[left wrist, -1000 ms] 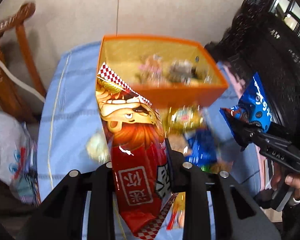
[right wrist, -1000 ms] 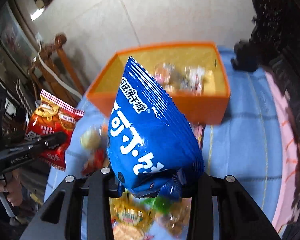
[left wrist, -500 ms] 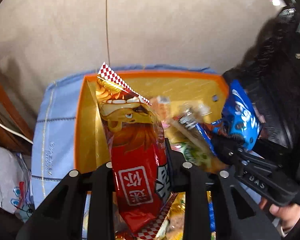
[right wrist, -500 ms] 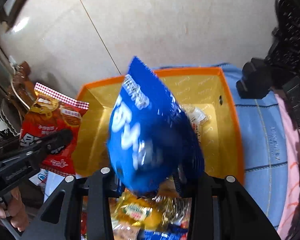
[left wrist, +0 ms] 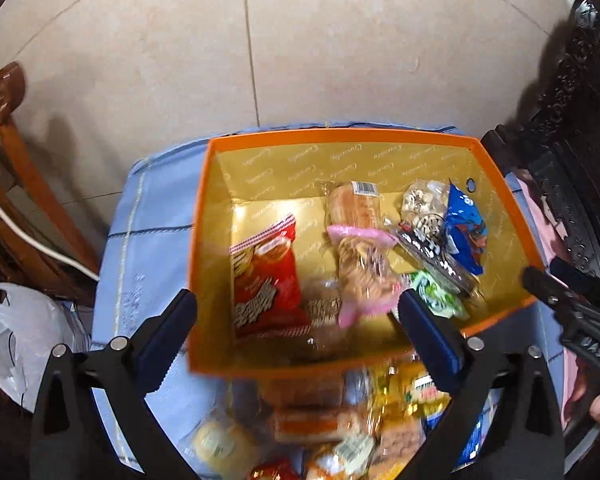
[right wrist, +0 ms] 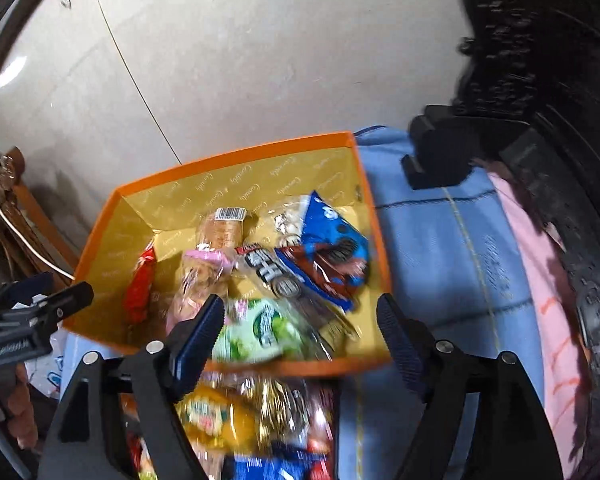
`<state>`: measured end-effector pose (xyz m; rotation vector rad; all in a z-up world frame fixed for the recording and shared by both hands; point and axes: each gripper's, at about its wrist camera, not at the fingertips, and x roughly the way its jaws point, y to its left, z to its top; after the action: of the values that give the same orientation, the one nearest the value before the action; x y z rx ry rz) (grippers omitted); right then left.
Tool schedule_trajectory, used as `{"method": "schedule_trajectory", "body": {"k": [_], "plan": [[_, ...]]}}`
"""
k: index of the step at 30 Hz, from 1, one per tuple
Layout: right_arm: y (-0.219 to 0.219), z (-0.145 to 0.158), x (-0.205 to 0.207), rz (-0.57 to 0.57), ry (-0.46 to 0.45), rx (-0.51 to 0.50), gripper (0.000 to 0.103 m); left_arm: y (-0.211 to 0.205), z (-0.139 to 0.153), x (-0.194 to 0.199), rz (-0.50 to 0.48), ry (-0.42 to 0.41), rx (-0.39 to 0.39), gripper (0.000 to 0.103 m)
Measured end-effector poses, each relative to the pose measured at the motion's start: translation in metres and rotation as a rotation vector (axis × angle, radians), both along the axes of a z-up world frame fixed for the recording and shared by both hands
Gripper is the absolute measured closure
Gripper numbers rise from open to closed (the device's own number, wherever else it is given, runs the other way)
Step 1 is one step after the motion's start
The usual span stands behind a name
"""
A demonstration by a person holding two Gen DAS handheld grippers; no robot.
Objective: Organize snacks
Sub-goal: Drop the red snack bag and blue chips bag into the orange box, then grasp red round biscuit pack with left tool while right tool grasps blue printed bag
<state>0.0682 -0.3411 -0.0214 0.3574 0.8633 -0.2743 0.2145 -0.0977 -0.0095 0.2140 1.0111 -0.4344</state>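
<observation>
The orange box (left wrist: 364,364) is open at the top, so a gripper can enter from above. Its left part, around the red snack bag (left wrist: 266,276), has bare golden floor; the right part is crowded with packets up to the blue cookie bag (left wrist: 464,232). In front of the box a heap of loose snacks (left wrist: 340,428) covers the blue cloth (left wrist: 140,248). A dark carved furniture piece (right wrist: 540,80) closes the right side, a wooden chair (left wrist: 16,184) the left.

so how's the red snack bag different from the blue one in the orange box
The red snack bag lies near the left wall of the orange box; the blue snack bag sits against the right wall. The red one lies mostly on bare gold floor; the blue one rests amid other packets. Both are inside the box, free of either gripper.
</observation>
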Motion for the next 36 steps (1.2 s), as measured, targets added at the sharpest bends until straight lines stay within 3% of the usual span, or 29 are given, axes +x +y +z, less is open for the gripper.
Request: {"method": "schedule_trajectory", "body": {"k": [3, 7, 12, 17, 23, 25, 27, 32, 36], "plan": [[0.003, -0.006, -0.041, 0.009, 0.023, 0.0, 0.01, 0.025, 0.002, -0.025, -0.006, 0.004, 0.003, 0.005], [0.014, -0.028, -0.085, 0.038, 0.129, 0.001, 0.01, 0.054, -0.011, -0.052, 0.02, 0.046, 0.036, 0.005], [0.024, -0.058, -0.119, 0.013, 0.219, 0.1, 0.01, 0.09, -0.041, -0.085, 0.071, 0.141, 0.065, 0.005], [0.052, -0.067, -0.115, 0.067, 0.24, 0.096, 0.01, 0.114, -0.06, -0.109, 0.099, 0.187, 0.11, 0.005], [0.086, -0.082, -0.078, 0.115, 0.274, 0.046, 0.012, 0.137, -0.063, -0.123, 0.127, 0.199, 0.138, 0.005], [0.096, -0.094, -0.062, 0.132, 0.326, 0.027, 0.024, 0.143, -0.063, -0.126, 0.132, 0.205, 0.142, 0.005], [0.101, -0.1, -0.053, 0.136, 0.336, -0.008, 0.026, 0.149, -0.065, -0.129, 0.138, 0.208, 0.151, 0.005], [0.112, -0.103, -0.035, 0.167, 0.33, -0.033, 0.025, 0.161, -0.073, -0.13, 0.162, 0.237, 0.149, 0.005], [0.102, -0.11, -0.029, 0.132, 0.35, 0.091, 0.013, 0.157, -0.079, -0.127, 0.159, 0.261, 0.141, 0.005]]}}
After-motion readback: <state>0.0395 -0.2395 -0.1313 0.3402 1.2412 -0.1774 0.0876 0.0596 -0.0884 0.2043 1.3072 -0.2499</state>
